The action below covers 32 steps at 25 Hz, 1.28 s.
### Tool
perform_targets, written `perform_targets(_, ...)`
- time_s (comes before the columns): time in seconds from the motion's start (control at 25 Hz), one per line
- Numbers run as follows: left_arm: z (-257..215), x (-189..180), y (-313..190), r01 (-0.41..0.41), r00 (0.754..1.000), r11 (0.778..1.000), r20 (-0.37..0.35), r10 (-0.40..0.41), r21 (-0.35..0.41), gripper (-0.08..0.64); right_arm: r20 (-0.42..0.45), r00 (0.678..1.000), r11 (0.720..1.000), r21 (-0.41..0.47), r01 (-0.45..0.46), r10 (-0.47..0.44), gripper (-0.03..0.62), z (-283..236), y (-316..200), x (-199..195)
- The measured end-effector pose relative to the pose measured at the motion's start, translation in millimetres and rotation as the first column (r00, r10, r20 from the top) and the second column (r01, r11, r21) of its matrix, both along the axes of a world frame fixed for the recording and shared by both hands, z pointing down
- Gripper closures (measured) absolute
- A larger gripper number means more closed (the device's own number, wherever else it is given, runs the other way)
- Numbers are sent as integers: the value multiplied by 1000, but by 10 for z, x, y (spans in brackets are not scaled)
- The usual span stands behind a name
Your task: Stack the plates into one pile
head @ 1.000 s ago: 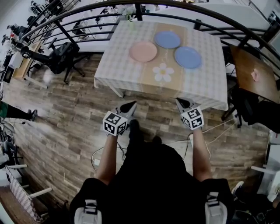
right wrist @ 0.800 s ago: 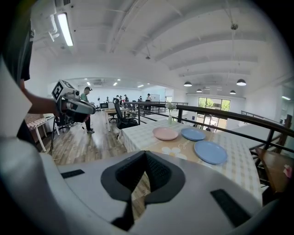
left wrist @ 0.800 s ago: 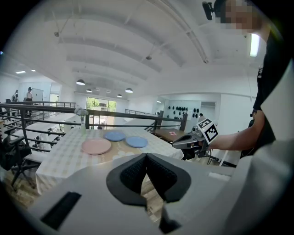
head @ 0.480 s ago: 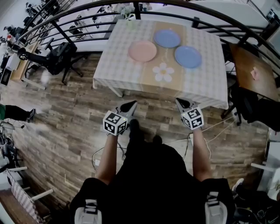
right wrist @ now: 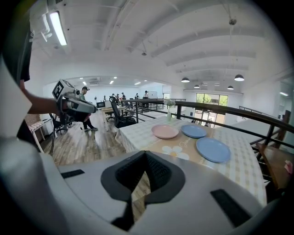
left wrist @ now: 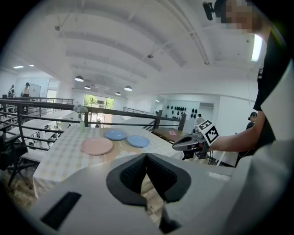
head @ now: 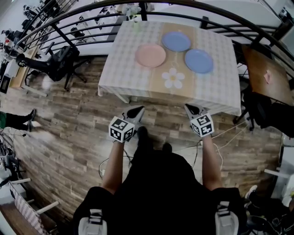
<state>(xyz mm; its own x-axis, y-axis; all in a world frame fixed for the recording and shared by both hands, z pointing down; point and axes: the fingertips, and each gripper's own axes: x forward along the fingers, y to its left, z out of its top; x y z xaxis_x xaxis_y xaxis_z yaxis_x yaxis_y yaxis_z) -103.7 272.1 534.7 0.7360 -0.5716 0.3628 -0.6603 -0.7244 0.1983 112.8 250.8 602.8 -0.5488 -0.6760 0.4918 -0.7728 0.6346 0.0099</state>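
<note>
Three plates lie apart on the checked tablecloth (head: pixel 124 69): a pink plate (head: pixel 150 55) (left wrist: pixel 97 146) (right wrist: pixel 165 131), a blue plate (head: pixel 176 41) (left wrist: pixel 115 135) (right wrist: pixel 193 131) behind it, and a second blue plate (head: pixel 199 61) (left wrist: pixel 138 141) (right wrist: pixel 213 149) to the right. My left gripper (head: pixel 136 110) (left wrist: pixel 146 156) and right gripper (head: pixel 190 108) (right wrist: pixel 145 153) hang side by side over the wooden floor, short of the table's near edge. Both are shut with nothing between their pads. Each gripper view also shows the other gripper, the right gripper (left wrist: pixel 186 143) and the left gripper (right wrist: pixel 87 107).
A dark curved railing (head: pixel 92 13) runs behind the table, and a small vase (head: pixel 135 23) stands at its far edge. An office chair (head: pixel 64 59) is on the left and a brown table (head: pixel 264 75) on the right. Cables (head: pixel 220 137) lie on the floor near my feet.
Both grippers have edged a little toward the table together with the person. Their jaws stay shut and the plates have not moved.
</note>
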Motion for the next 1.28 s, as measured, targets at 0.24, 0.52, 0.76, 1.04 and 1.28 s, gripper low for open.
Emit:
perform_targets(0.24, -27, -83, -320, -22, 1000, 1000, -2, 22, 0, 558, -1, 1000, 1000, -9, -26, 26, 595, -23, -247, -84)
perform_targets(0.52, -53, -193, -699, -49, 999, 999, -9, 49, -8, 558, 1, 998, 998, -2, -57, 57, 595, -45, -572, -209)
perform_targets(0.76, -44, -307, -1019, -78, 997, 997, -14, 78, -9, 558, -14, 996, 996, -24, -91, 91, 595, -19, -782, -315)
perform_targets(1.04, 2, -437, -1298, -106, 994, 994, -21, 105, -24, 558, -26, 991, 991, -37, -129, 128, 595, 41, -1004, -424)
perform_targets(1.28, 32, -563, -1492, -119, 993, 993, -29, 118, -26, 558, -30, 989, 988, -42, -146, 145, 595, 56, -1144, -568)
